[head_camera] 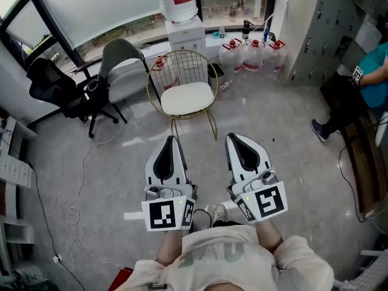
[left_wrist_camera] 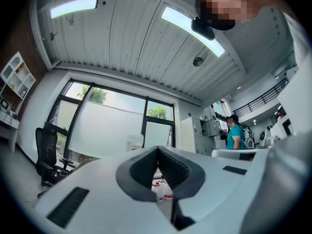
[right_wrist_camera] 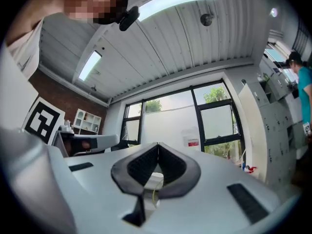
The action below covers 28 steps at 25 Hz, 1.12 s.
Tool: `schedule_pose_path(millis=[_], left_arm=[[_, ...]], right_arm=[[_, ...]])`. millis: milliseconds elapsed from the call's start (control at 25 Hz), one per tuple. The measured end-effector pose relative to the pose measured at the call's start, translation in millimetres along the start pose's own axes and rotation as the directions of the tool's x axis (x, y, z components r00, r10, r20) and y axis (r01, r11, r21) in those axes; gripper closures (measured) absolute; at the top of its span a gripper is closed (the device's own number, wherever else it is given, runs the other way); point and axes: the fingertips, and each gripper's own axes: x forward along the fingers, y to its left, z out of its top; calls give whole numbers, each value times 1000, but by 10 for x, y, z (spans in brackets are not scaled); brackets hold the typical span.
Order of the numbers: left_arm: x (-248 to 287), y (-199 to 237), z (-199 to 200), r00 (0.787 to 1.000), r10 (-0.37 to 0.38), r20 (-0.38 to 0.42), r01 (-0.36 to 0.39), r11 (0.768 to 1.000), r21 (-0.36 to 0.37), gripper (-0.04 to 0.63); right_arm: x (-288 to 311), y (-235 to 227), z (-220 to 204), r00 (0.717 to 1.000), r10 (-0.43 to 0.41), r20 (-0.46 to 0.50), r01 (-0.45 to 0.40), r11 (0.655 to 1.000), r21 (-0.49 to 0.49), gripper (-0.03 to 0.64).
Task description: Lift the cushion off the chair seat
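Jaws both closed, empty; cushion (head_camera: 186, 97) on wire chair (head_camera: 182, 62) (water jugs (head_camera: 253, 54) behind).

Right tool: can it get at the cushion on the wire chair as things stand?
Probably, but not from here: the right tool sits well short of the cushion, jaws shut. Only bare floor lies between, and the front of the chair is open.

A glossy grey floor (head_camera: 109, 180) runs to tall frosted windows (left_wrist_camera: 112, 126), edged by a black office chair (head_camera: 57, 86), a water dispenser (head_camera: 185, 32) and grey lockers (head_camera: 327, 23), under ceiling light strips (left_wrist_camera: 73, 6).
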Motion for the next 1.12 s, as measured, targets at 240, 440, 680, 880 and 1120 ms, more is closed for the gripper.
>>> schedule_pose_path(millis=[240, 440, 680, 880, 1120], left_arm=[[209, -40, -87, 1000, 7, -5, -7, 1000, 0, 583], [326, -103, -139, 1000, 12, -22, -11, 1000, 19, 583], [537, -79, -153, 999, 32, -33, -31, 999, 40, 583], [775, 107, -222, 999, 48, -18, -47, 998, 36, 583], [1332, 688, -507, 996, 92, 10, -92, 996, 11, 583]], right_arm=[[115, -145, -150, 999, 31, -34, -30, 999, 28, 600], [238, -266, -344, 996, 57, -74, -52, 997, 64, 600], [431, -382, -450, 992, 86, -92, -78, 993, 88, 600], [761, -520, -559, 991, 95, -90, -85, 990, 112, 600], [1360, -625, -996, 986, 106, -132, -92, 990, 110, 600]])
